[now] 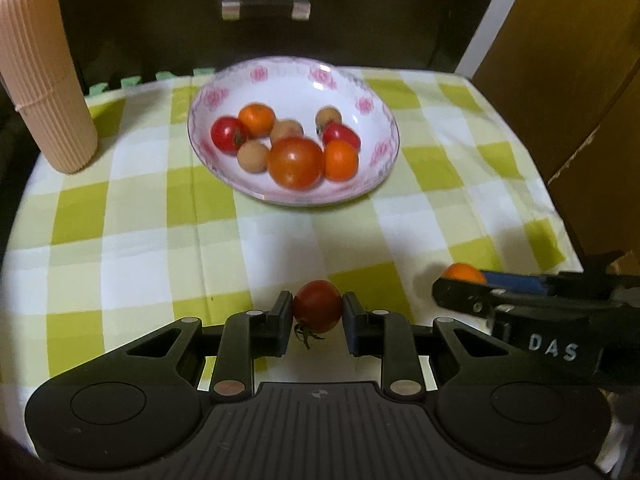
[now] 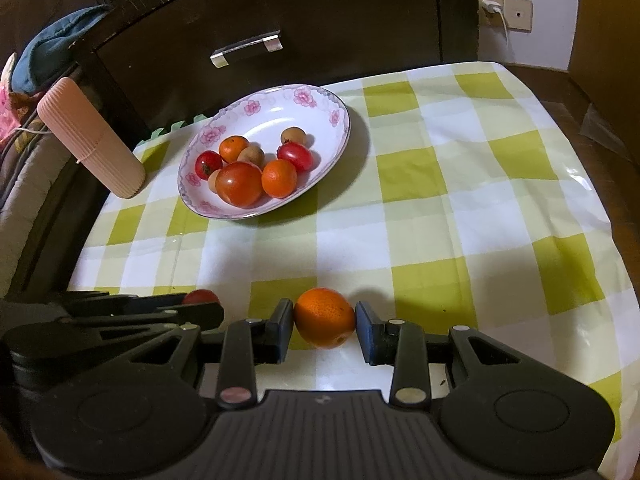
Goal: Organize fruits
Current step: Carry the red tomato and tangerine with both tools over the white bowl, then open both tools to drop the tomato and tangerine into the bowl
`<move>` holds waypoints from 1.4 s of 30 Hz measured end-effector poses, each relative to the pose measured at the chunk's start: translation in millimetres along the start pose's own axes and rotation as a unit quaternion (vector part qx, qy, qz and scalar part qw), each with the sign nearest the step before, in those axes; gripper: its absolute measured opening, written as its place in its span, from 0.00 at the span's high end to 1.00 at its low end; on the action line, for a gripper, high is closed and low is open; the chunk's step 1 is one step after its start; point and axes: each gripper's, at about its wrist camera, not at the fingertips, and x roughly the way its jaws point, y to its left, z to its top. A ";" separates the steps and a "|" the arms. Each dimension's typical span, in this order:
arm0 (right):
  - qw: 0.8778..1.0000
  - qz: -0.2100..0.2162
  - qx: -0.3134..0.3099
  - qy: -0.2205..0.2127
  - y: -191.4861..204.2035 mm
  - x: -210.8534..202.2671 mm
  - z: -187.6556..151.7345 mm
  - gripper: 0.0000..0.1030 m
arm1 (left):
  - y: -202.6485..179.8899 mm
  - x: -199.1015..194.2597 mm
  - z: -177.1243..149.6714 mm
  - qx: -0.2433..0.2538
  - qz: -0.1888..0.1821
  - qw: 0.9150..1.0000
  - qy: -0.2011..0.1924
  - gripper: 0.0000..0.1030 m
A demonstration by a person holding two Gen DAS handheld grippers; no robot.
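My left gripper (image 1: 318, 314) is shut on a small dark red tomato (image 1: 319, 305), low over the checked cloth near its front edge. My right gripper (image 2: 325, 320) is shut on a small orange (image 2: 325, 317), just to the right of the left one. In the left wrist view the right gripper and its orange (image 1: 464, 271) show at the right. In the right wrist view the left gripper's tomato (image 2: 201, 297) peeks out at the left. A white floral plate (image 1: 294, 68) (image 2: 320, 98) further back holds several tomatoes, oranges and small brown fruits.
A ribbed pink cylinder (image 1: 40, 72) (image 2: 92, 138) stands at the cloth's back left. A dark cabinet with a metal handle (image 1: 266, 8) (image 2: 246, 48) rises behind the table. A brown cardboard box (image 1: 580, 64) stands at the right. The green-and-white cloth (image 1: 160, 220) (image 2: 460, 208) covers the table.
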 end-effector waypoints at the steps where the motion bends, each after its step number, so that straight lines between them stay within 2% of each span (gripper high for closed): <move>1: 1.000 0.002 0.000 0.000 0.8 0.1 1.2 0.68 | 0.9 -1.5 2.0 -0.003 -0.001 1.000 -0.003 0.67; 11: 0.999 0.018 -0.002 -0.027 11.7 -4.3 31.1 0.68 | 5.0 -7.8 28.6 -0.021 -0.005 0.999 -0.034 0.67; 24: 0.999 0.034 0.006 -0.042 17.0 21.4 87.3 0.68 | 18.8 9.6 77.3 -0.040 0.009 0.997 -0.058 0.68; 31: 0.998 0.039 0.018 -0.036 16.5 45.5 110.4 0.68 | 29.6 25.4 90.3 -0.057 0.014 0.997 -0.054 0.69; 42: 0.998 0.049 0.036 -0.030 8.2 63.7 120.9 0.67 | 32.0 33.9 96.0 -0.066 0.014 0.997 -0.047 0.66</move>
